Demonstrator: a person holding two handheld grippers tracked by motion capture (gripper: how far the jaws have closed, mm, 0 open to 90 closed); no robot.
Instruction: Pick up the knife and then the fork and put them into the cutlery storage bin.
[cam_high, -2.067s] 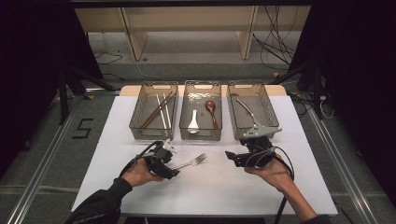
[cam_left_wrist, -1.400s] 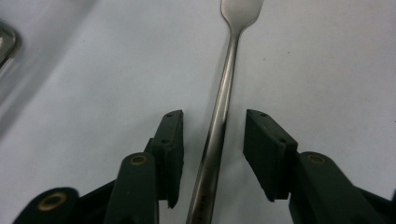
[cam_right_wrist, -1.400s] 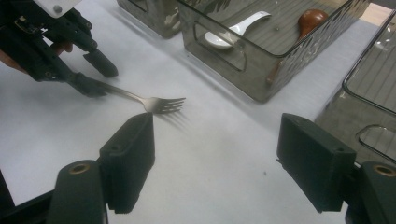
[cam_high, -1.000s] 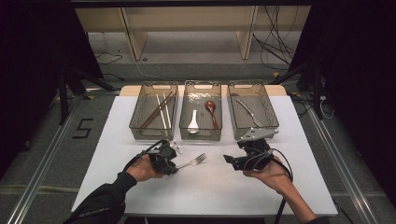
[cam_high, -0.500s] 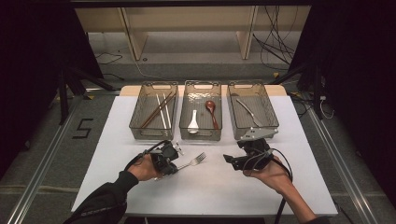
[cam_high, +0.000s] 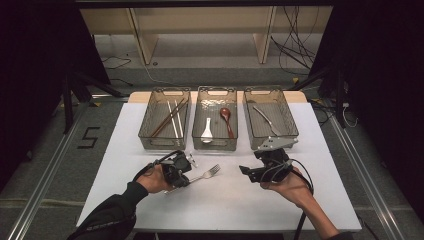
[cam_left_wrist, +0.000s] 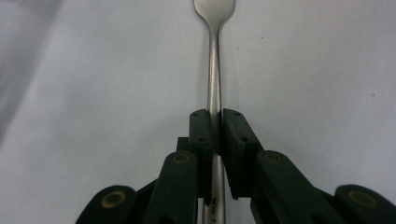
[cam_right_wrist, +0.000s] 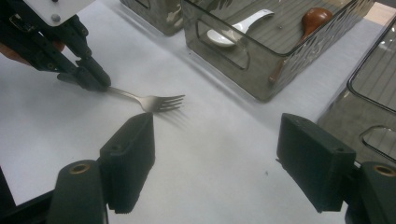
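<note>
Left gripper view: left tongs (cam_left_wrist: 215, 133) have just closed, pinching the fork (cam_left_wrist: 214, 70) handle on the white worktop (cam_left_wrist: 327, 84); right tongs (cam_right_wrist: 219, 163) gape wide, holding nothing.

A fork (cam_high: 205, 174) lies on the table (cam_high: 230, 200) before three trays (cam_high: 215, 125) side by side.

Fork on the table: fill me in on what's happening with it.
A person holds a pair of tongs in each hand. The left tongs have just been closing and now pinch the handle of the fork, which lies on the white table. The right tongs hang open nearby, holding nothing. Behind stand three bins; the right bin holds another piece of metal cutlery.
</note>
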